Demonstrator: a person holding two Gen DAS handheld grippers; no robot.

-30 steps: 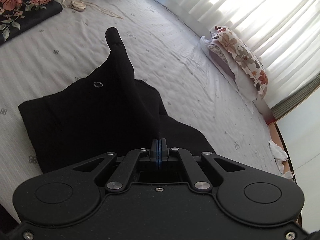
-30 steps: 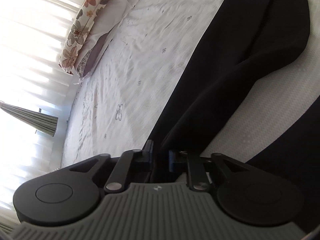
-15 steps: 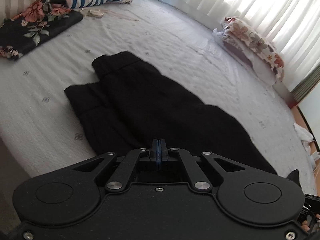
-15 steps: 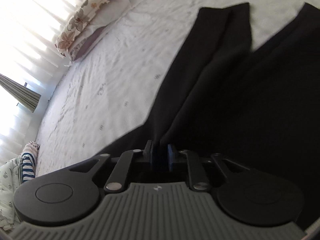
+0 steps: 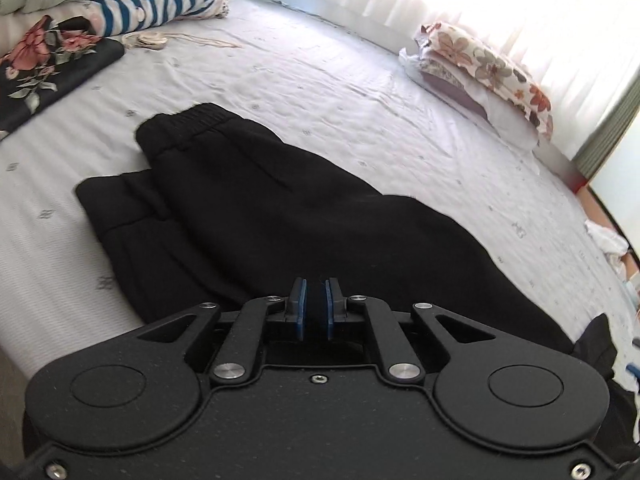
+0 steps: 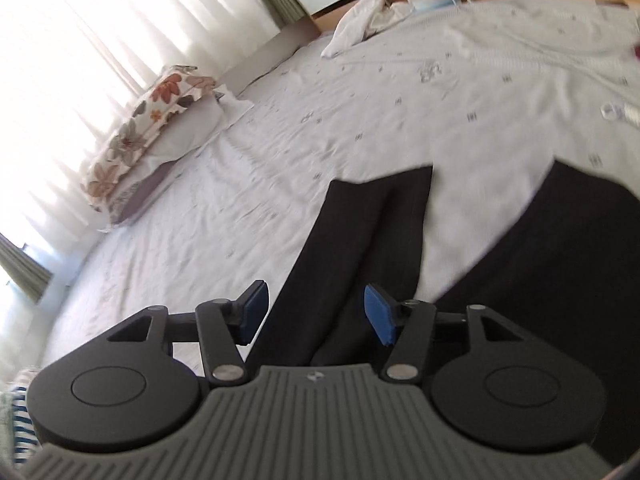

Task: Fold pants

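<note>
Black pants spread flat on a white patterned bedsheet, folded lengthwise, gathered elastic waistband at the far end, one layer offset to the left beneath the other. In the right wrist view, two dark legs lying apart, square hems toward the far side, sheet showing between. Left gripper low over the cloth, blue pads a narrow slit apart and opening, dark fabric seen in the gap, grip not clear. Right gripper opening wide, nothing clamped, one leg below.
</note>
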